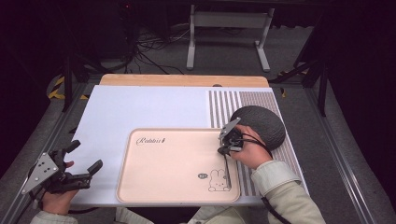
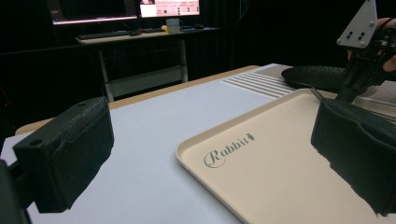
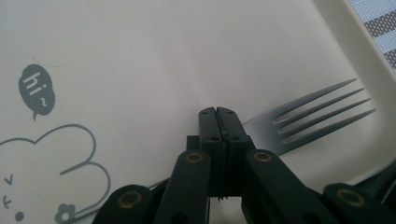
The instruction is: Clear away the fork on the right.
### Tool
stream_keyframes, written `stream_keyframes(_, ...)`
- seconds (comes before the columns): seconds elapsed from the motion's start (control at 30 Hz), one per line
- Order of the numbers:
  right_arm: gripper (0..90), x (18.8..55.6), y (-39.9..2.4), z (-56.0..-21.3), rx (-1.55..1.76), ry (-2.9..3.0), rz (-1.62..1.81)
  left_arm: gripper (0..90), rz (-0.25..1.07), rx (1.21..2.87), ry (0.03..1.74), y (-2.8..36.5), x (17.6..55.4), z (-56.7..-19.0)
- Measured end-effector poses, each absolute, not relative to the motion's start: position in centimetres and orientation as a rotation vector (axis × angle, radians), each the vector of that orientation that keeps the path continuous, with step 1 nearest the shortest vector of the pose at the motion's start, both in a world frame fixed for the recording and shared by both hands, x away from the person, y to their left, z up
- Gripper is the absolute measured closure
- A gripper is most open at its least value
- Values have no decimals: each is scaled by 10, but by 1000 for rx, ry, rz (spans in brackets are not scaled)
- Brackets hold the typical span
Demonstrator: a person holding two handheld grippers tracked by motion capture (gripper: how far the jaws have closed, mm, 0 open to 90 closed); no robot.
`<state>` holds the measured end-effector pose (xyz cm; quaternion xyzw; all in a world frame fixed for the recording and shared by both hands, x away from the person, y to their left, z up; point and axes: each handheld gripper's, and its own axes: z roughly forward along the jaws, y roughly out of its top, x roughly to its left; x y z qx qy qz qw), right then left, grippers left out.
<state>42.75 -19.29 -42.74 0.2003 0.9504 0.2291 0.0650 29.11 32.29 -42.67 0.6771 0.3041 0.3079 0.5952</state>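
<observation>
Fork (image 3: 317,116) seemingly on tray (image 1: 159,182), right edge

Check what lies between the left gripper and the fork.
Bare white mat, then the tray's bare surface with "Rabbit" lettering, seen in the high view between the left gripper and the fork.

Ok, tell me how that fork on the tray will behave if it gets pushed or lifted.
The fork looks like thin polished metal, so it is probably stiff and light. Lying flat on the smooth tray, it would likely slide rather than roll. The right gripper is shut by its neck; such a slim, glossy handle may pivot or slip in narrow jaws.
</observation>
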Motion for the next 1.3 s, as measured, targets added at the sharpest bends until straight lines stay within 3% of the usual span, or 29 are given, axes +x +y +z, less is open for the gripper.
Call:
stream_keyframes(0.4, 891, 427, -193, -427, 617, 2866, 686, 1, 715, 1569, 710, 323, 291, -427)
stream_keyframes(0.5, 815, 426, -194, -426, 622, 2864, 713, 1, 714, 1567, 710, 323, 291, -427)
stream_keyframes(0.67, 565, 420, -200, -410, 612, 2775, 914, 1, 716, 1571, 709, 323, 291, -427)
stream_keyframes(0.7, 565, 420, -200, -410, 612, 2775, 914, 1, 716, 1571, 709, 323, 291, -427)
stream_keyframes(0.9, 281, 407, -210, -385, 656, 2582, 1177, 1, 716, 1574, 709, 323, 291, -427)
stream_keyframes(1.0, 207, 402, -219, -377, 666, 2492, 1250, 1, 713, 1566, 711, 323, 291, -427)
stream_keyframes(1.3, 166, 388, -245, -361, 677, 2324, 1358, 1, 716, 1570, 709, 323, 291, -427)
